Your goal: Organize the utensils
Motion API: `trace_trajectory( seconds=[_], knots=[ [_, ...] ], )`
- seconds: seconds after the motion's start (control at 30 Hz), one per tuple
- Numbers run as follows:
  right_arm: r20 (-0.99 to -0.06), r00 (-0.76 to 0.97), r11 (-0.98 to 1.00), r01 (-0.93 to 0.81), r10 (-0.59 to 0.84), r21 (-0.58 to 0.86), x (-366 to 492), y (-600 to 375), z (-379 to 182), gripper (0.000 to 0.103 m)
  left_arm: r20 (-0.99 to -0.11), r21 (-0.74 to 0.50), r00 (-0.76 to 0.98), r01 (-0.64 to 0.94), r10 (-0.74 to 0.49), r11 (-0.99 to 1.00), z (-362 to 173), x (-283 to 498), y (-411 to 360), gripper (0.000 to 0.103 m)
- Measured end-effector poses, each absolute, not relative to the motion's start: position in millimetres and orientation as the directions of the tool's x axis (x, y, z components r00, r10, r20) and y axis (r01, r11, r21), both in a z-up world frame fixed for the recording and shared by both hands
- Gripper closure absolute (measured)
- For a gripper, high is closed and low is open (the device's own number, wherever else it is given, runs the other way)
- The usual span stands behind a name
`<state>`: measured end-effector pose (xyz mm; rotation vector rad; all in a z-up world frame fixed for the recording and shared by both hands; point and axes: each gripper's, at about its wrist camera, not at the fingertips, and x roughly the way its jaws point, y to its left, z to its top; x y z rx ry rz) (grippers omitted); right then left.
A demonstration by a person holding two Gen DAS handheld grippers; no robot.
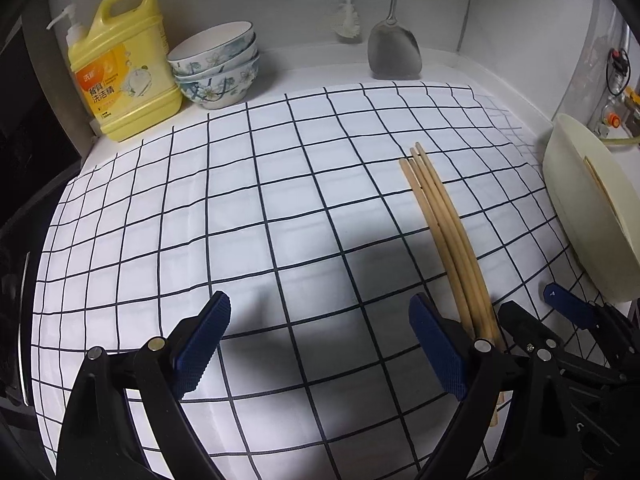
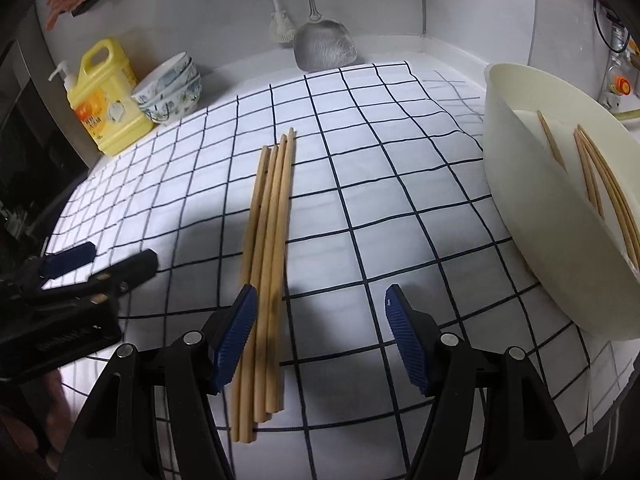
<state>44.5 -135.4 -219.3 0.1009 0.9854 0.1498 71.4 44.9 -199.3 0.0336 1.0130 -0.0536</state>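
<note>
A bundle of several wooden chopsticks [image 2: 270, 240] lies on the checked cloth [image 2: 360, 184], pointing away from me; it also shows in the left wrist view [image 1: 444, 224]. My right gripper [image 2: 320, 300] is open, its left finger right beside the bundle's near part. My left gripper [image 1: 320, 312] is open and empty, left of the bundle; its right finger sits beside the chopsticks. A cream tub [image 2: 556, 216] at the right holds several more chopsticks [image 2: 604, 188]. The right gripper [image 1: 536, 312] shows in the left wrist view, the left gripper [image 2: 116, 260] in the right wrist view.
A yellow detergent bottle [image 1: 124, 64] and stacked floral bowls [image 1: 218, 66] stand at the back left. A metal spatula [image 1: 394, 48] and a white brush [image 1: 346, 20] hang on the back wall. The cream tub [image 1: 592, 216] borders the cloth's right edge.
</note>
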Motion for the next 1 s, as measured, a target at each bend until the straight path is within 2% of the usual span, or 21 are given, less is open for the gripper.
trace_trajectory(
  seconds=[0.57,0.63,0.8,1.0],
  knots=[
    [-0.844,0.527,0.993,-0.112,0.098,0.045,38.6,-130.7,-227.8,0.04,-0.842,-0.007,0.539,0.036,-0.025,0.999,-198.0,73.2,46.6,0.014],
    [-0.844,0.531,0.991,-0.13,0.077,0.009,36.3,-127.7,-228.0,0.04,-0.842,-0.014,0.538,0.044,-0.035,0.999,-198.6,73.1,45.3,0.014],
    [-0.839,0.535,0.993,-0.1,0.103,0.058,40.3,-144.0,-227.5,0.04,-0.847,-0.04,0.524,0.097,-0.085,0.994,-201.9,72.6,34.5,0.014],
    [-0.834,0.546,0.997,-0.066,0.074,0.046,40.1,-161.9,-228.4,0.04,-0.848,-0.075,0.506,0.18,-0.158,0.981,-206.4,65.7,16.3,0.014]
  ],
)
